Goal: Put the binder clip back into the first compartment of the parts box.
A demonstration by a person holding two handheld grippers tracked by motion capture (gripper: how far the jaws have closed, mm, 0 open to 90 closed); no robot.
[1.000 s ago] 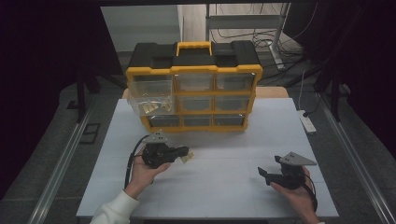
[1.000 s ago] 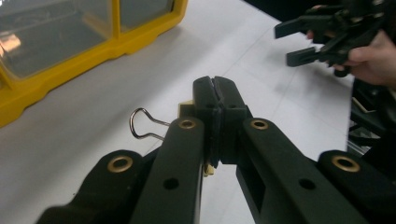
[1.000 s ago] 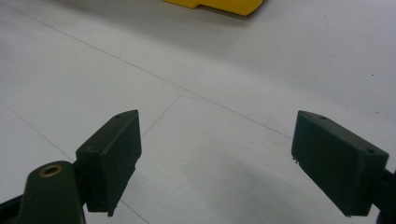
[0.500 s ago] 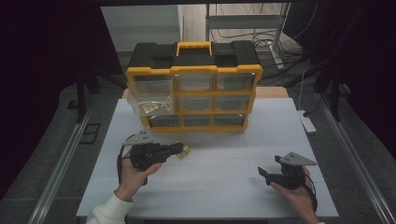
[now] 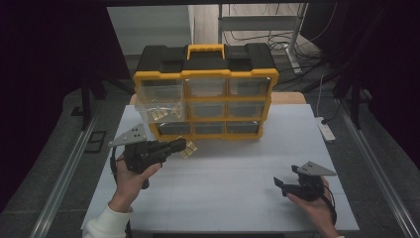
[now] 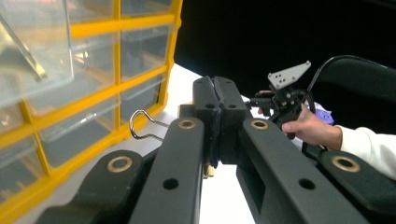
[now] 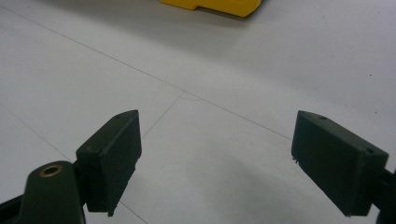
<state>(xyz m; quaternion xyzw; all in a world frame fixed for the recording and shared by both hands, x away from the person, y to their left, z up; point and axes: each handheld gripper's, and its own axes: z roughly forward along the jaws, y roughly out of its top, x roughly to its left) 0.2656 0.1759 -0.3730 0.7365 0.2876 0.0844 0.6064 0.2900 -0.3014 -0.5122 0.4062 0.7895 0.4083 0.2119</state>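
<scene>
A person at a white worktop [image 5: 228, 173] holds a gripper in each hand in front of a yellow and black organizer box [image 5: 205, 91] with clear drawers. The left gripper [image 5: 182, 145], raised above the worktop and pointing toward the box, has its jaws pressed together on a small gold-coloured clip [image 5: 188, 149]; in the left gripper view the clip's wire loop [image 6: 140, 126] sticks out to the side of the clamped jaws, and a sliver of its gold body shows beneath them. The clip hangs in the air just in front of the bottom row of drawers, below the top-left drawer [image 5: 161, 101], which is pulled out of the box and holds more clips of the same colour [image 5: 161, 113] (their number is too small to tell). The right gripper [image 5: 278, 183] rests low at the near right of the worktop, well apart from the box and from the left hand [image 5: 130, 176], with its jaws standing wide and nothing between them; the right gripper view looks past the two black pads [image 7: 114, 156] onto bare white surface, with a yellow corner of the box at the top edge. A white power strip [image 5: 325, 130] lies at the worktop's far right edge.
</scene>
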